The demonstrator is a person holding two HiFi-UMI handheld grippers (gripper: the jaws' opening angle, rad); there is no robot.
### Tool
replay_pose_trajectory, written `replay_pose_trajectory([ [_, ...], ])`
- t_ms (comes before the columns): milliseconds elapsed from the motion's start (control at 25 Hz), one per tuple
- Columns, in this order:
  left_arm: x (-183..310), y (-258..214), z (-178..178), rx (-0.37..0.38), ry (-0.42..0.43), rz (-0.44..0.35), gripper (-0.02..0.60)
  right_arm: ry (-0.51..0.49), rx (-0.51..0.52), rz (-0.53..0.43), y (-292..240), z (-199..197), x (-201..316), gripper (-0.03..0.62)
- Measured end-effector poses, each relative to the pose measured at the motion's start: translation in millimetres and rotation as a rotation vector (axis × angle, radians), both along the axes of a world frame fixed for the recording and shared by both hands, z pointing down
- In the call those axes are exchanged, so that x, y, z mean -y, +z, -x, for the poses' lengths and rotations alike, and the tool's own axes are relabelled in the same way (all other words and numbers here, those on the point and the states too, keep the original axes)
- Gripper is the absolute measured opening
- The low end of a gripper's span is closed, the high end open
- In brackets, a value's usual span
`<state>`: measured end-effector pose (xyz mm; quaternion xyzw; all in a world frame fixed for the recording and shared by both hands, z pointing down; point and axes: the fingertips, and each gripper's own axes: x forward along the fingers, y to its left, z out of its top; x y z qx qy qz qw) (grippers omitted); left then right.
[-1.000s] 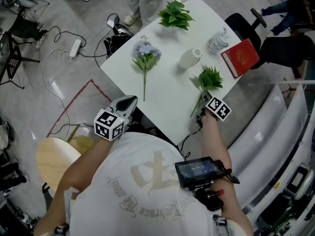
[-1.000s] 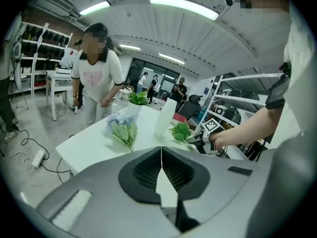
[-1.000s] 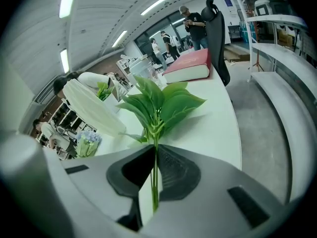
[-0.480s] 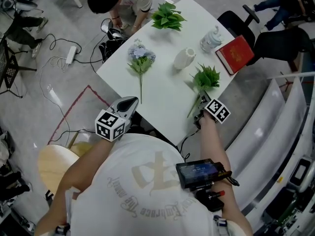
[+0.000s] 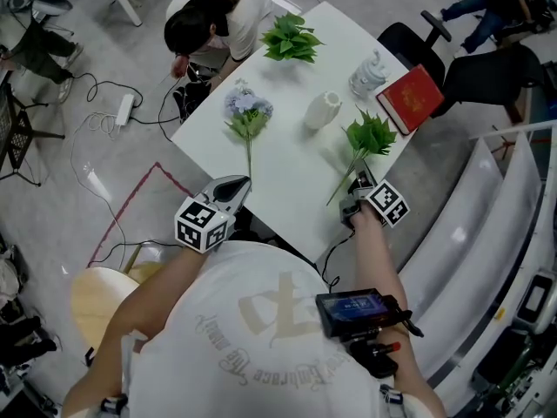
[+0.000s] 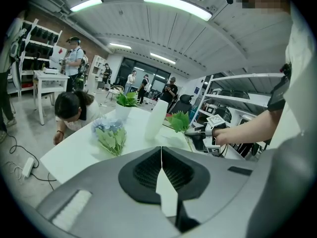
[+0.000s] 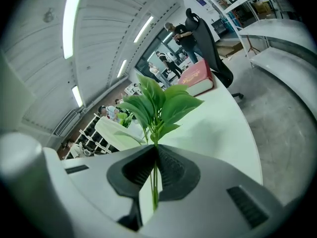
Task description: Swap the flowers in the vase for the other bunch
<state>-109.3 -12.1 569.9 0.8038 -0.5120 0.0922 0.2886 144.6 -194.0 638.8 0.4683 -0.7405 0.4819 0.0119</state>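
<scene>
My right gripper [image 5: 356, 186] is shut on the thin stem of the green leafy bunch [image 5: 369, 136], holding it just above the white table [image 5: 287, 190] near its right edge. In the right gripper view the stem [image 7: 155, 182] runs between the closed jaws and the leaves [image 7: 158, 105] fan out ahead. The white vase [image 5: 322, 110] stands empty mid-table. To its left lies the blue-purple flower bunch [image 5: 246, 113]. My left gripper [image 5: 237, 184] hovers at the table's near edge, shut with nothing in it [image 6: 161, 155].
A potted green plant [image 5: 290, 37], a pale figurine [image 5: 367, 74] and a red book [image 5: 411, 98] sit at the far end. A person [image 5: 209, 20] crouches by the far-left corner. Black chair [image 5: 409, 42] beyond; cables [image 5: 113, 111] and a wooden stool [image 5: 96, 294] on the left.
My right gripper has risen with the green bunch, lifting its stem off the table. A person has crouched down at the table's far-left corner. My left gripper has stayed put.
</scene>
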Motion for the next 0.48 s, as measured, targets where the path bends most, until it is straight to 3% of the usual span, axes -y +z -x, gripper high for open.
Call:
replay_pose_trajectory([
  [480, -1, -4, -1, -0.013, 0.018, -0.015, 0.008, 0.002, 0.124, -0.145, -69, 22, 14, 0.015],
])
